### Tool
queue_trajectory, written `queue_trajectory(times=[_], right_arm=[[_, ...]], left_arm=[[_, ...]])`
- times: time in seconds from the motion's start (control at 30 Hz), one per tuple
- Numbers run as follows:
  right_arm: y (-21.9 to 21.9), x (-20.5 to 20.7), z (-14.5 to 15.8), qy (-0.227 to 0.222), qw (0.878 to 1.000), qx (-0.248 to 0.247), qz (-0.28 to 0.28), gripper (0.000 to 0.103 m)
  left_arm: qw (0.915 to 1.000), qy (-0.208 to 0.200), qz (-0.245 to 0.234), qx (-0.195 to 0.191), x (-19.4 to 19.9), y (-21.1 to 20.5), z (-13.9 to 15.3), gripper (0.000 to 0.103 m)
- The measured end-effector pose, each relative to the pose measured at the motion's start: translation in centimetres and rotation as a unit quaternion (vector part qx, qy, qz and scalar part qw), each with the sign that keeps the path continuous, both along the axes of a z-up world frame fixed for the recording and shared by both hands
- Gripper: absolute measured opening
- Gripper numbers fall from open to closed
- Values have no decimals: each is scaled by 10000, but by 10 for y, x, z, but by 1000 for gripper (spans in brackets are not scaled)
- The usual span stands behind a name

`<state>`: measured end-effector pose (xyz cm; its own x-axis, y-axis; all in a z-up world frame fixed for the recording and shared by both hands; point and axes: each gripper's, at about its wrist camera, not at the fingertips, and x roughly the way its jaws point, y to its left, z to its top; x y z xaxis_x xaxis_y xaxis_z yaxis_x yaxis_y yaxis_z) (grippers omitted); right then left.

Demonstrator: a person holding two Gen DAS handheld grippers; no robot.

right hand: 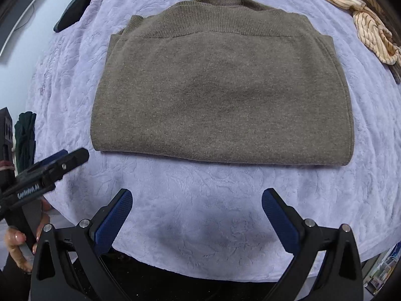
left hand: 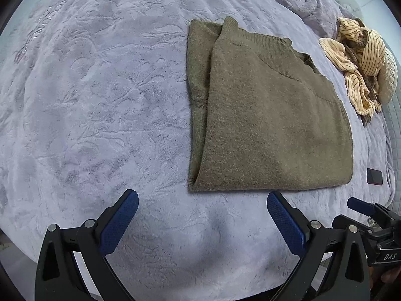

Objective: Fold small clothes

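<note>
An olive-brown knit sweater (left hand: 270, 115) lies folded flat on the lilac plush blanket (left hand: 100, 100). In the right wrist view the sweater (right hand: 220, 87) fills the middle, ribbed hem and collar at the far side. My left gripper (left hand: 202, 200) is open and empty, hovering just short of the sweater's near edge. My right gripper (right hand: 196, 200) is open and empty, a little short of the near folded edge. The left gripper (right hand: 66, 160) also shows from the side at the left in the right wrist view.
A crumpled cream striped garment (left hand: 356, 60) lies at the far right, also in the right wrist view (right hand: 361, 17). A dark phone (left hand: 374, 176) lies right of the sweater. A dark object (right hand: 75, 7) sits at the blanket's far left edge.
</note>
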<state>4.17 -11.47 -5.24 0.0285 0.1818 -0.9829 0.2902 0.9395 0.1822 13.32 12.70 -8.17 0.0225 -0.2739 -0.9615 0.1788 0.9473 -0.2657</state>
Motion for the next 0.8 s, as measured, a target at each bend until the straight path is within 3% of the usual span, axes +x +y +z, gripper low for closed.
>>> queue_trajectory(times=[0.2,0.27,0.33,0.57,0.63,0.67,0.7,0.73,0.77,0.8], right_arm=[[-60,8,6,-246,9985,-207,-444,103],[-96,15,5,-324,9963,-306,-737,103],[-130,23,2,-399,9935,-489,-947,103],[-209,44,-31,-352,9869,-615,-1452,87],[-227,47,-41,-402,9847,-446,-1635,78],[-234,49,-47,-368,9837,-344,-1725,64],[-239,50,-55,-280,9826,-206,-1823,34],[-244,50,-64,-165,9811,-7,-1928,21],[-246,50,-69,-135,9793,189,-2012,17],[-247,52,-68,-178,9797,226,-1983,15]], left_arm=[[9987,-253,-202,-397,32,-15,2,103],[9978,-373,-321,-442,46,-24,3,92],[9968,-451,-452,-476,63,-36,3,91],[9941,-422,-775,-623,114,-67,-12,91],[9938,-357,-852,-616,121,-75,-21,89],[9939,-336,-886,-555,122,-79,-26,76],[9945,-286,-914,-426,123,-82,-32,68],[9953,-267,-911,-206,124,-85,-36,54],[9954,-315,-903,0,123,-87,-38,46],[9952,-366,-905,73,123,-87,-38,46]])
